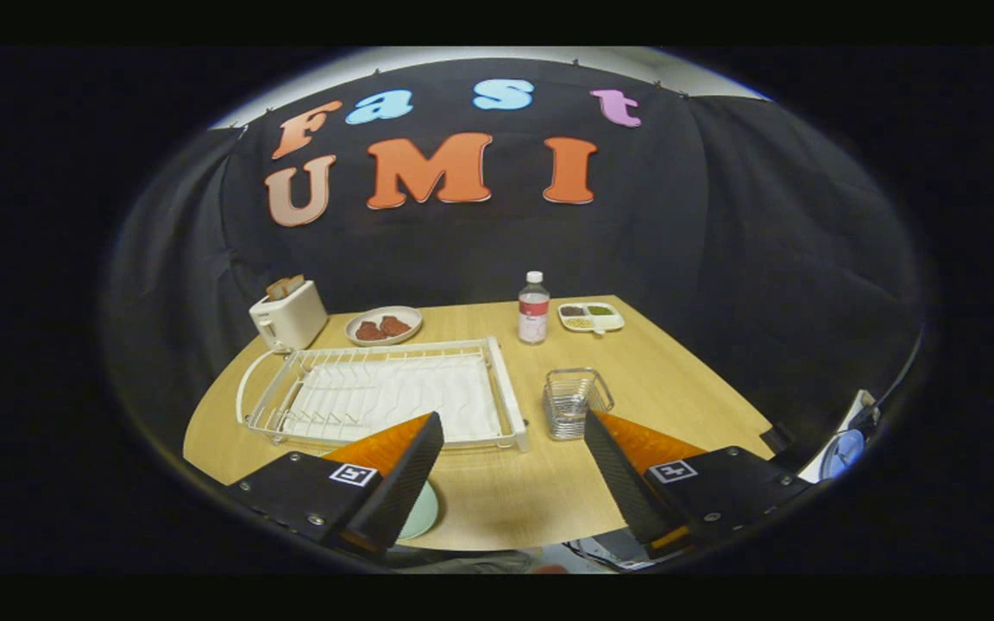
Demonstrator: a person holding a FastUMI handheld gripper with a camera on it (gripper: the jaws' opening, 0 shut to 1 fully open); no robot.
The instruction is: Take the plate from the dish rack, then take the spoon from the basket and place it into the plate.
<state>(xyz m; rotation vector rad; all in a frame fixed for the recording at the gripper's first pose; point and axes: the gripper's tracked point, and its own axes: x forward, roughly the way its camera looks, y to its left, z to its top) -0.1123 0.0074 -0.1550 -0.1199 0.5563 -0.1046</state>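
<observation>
Pale green plate [422,511] flat on worktop [514,492] beneath left finger, mostly hidden; dish rack [385,392] lengthwise across, wire basket [573,402] beside it; hand-held gripper [514,461] spread wide, holding nothing.

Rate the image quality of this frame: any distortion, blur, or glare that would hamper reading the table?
Gripper view: strong fisheye bending, so the table edge curves and the dish rack looks bowed. Lighting is even, shadows soft, no harsh glare on the wood. The wire basket and bottle read fairly sharp; the open tool fingers near the lens are softer, and one hides part of the pale green plate.
</observation>
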